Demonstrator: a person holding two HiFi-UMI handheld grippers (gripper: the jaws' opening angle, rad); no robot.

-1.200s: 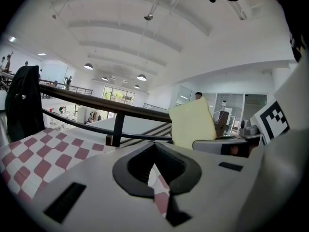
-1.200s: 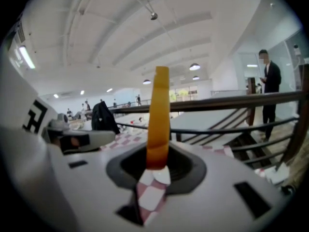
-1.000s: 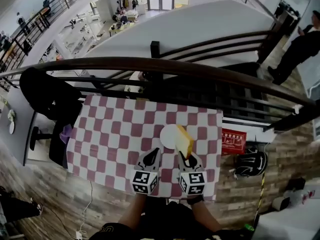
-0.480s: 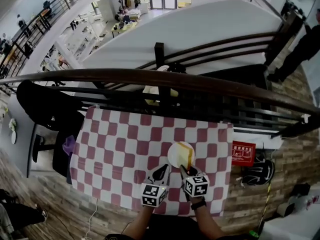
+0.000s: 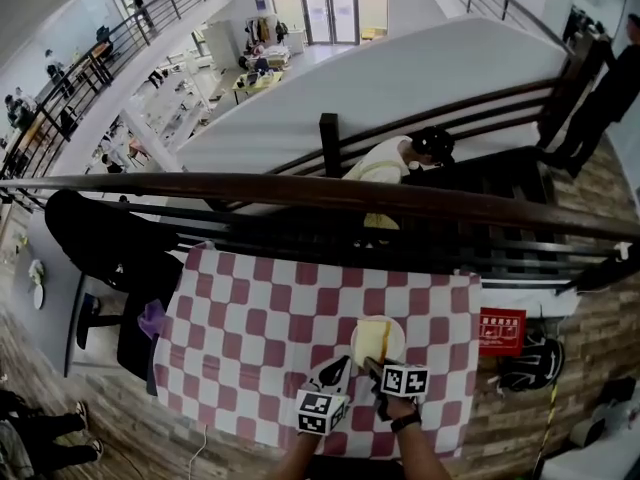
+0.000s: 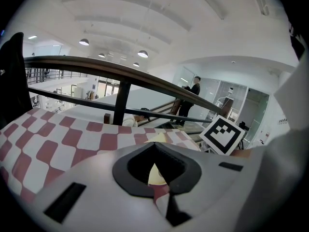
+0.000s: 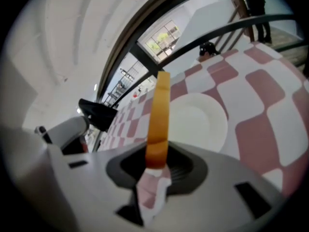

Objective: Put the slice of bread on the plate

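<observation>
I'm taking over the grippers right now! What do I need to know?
Right gripper: shut on the bread, which stands on edge over the plate.
Left gripper: shut, empty, just left of the plate.
Done: the bread is lifted and at the plate.
Left: lay the bread flat on the plate, open the jaws and draw back. Whether it touches the plate yet cannot be told.

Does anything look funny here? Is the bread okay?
Only one thing: the slice of bread is up on its edge instead of lying flat. The right gripper pinches one end and holds it over the white plate on the checked tablecloth. Nothing looks spilled or broken.
</observation>
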